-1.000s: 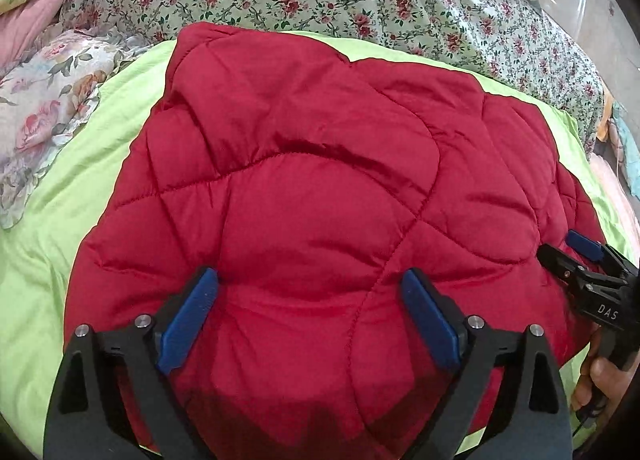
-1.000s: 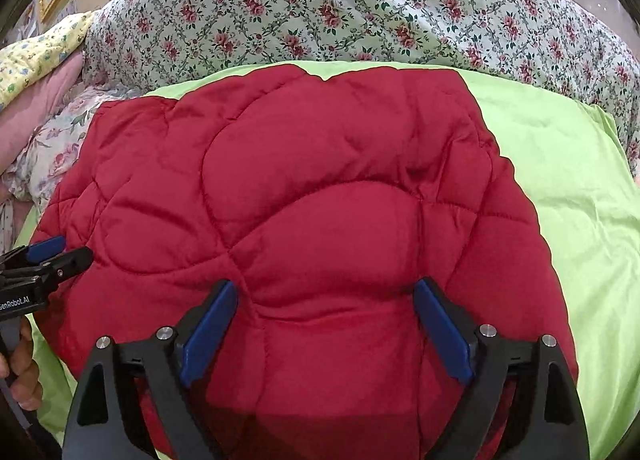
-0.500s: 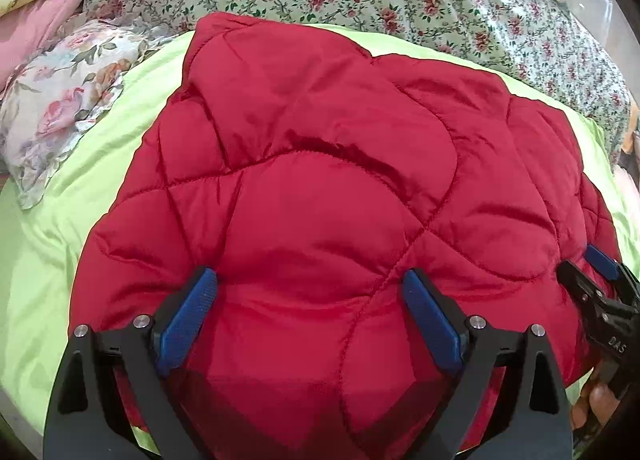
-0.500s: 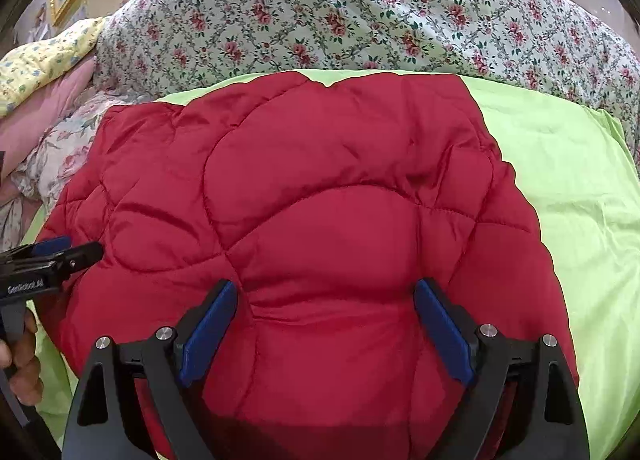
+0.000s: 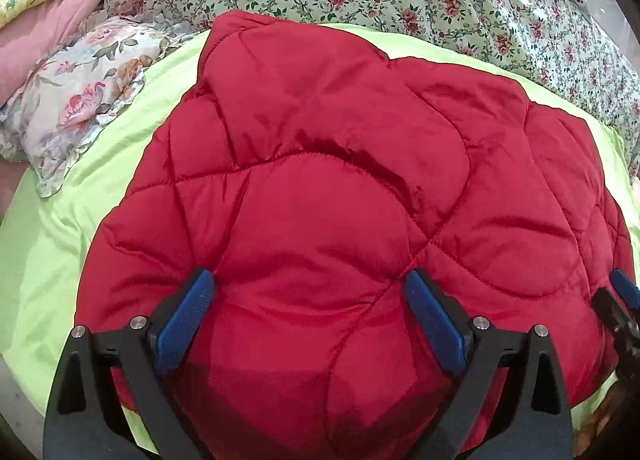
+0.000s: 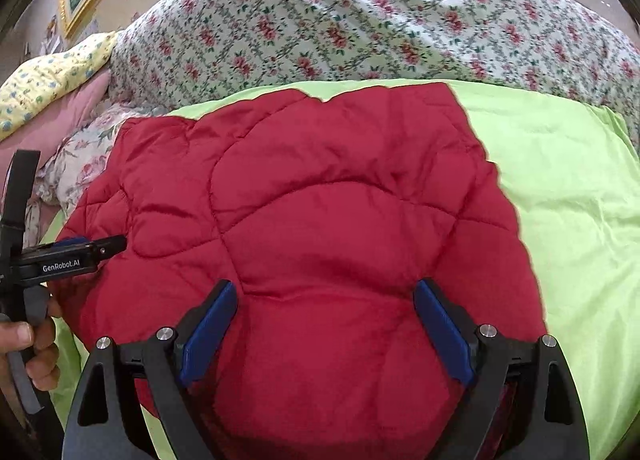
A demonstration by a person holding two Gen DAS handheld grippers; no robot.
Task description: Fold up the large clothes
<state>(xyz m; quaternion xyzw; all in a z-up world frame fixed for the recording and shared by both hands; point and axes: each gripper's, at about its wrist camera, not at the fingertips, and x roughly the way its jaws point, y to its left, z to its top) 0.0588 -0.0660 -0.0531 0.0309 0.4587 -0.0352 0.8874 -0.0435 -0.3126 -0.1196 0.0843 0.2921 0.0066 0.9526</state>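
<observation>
Hovering over the near hem of a red quilted jacket (image 5: 340, 199) spread on a green sheet (image 6: 568, 187).

Both tools pointed down at the jacket's near edge, fingers spread wide with nothing pinched between them: the left tool (image 5: 308, 312) above the jacket's left half, the right tool (image 6: 324, 312) above its right half, each equally near. The jacket lay flat, its long axis seemingly running away from the tools toward the flowered bedspread (image 6: 360, 19) beyond it. Any fold across that axis would likely start from this near hem, one tool per corner.
</observation>
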